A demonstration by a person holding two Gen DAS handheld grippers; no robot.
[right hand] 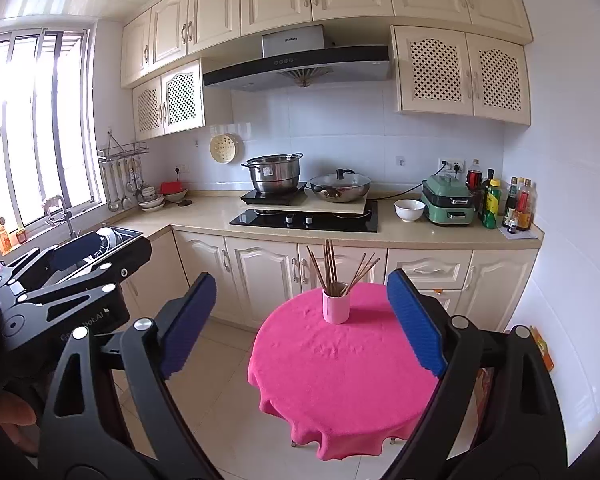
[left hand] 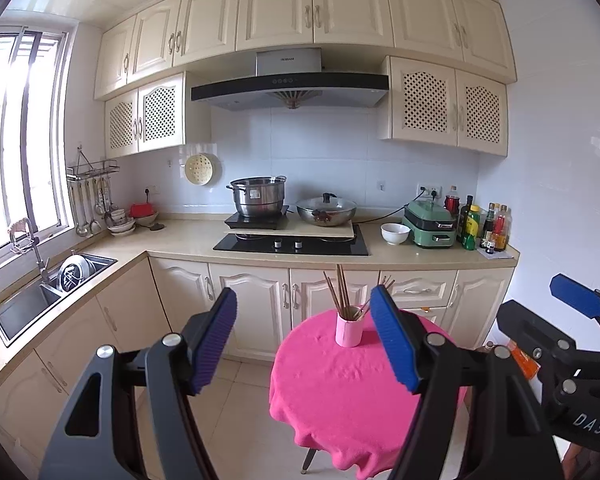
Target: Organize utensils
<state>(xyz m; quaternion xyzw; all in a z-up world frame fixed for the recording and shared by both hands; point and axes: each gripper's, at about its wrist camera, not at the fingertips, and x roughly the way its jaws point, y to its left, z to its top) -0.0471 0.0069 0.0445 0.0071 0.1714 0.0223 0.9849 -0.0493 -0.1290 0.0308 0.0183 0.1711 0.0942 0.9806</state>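
A pink cup (left hand: 349, 330) (right hand: 335, 308) stands upright at the far side of a small round table under a pink cloth (left hand: 340, 396) (right hand: 332, 384). Several brown chopsticks (left hand: 340, 292) (right hand: 330, 264) stick up out of it, fanned apart. My left gripper (left hand: 304, 292) hovers before the table, jaws wide open with nothing between the blue pads. To its right, my right gripper (right hand: 302, 276) is held the same way, open and empty, well short of the cup. Each gripper shows at the edge of the other's view.
Behind the table runs a beige counter (right hand: 204, 216) with a black hob (right hand: 304, 222), a steel pot (right hand: 274, 174), a lidded wok (right hand: 340, 188), a white bowl (right hand: 409, 210), a green appliance (right hand: 448, 200) and bottles (right hand: 516, 204). A sink (left hand: 28, 308) lies at the left.
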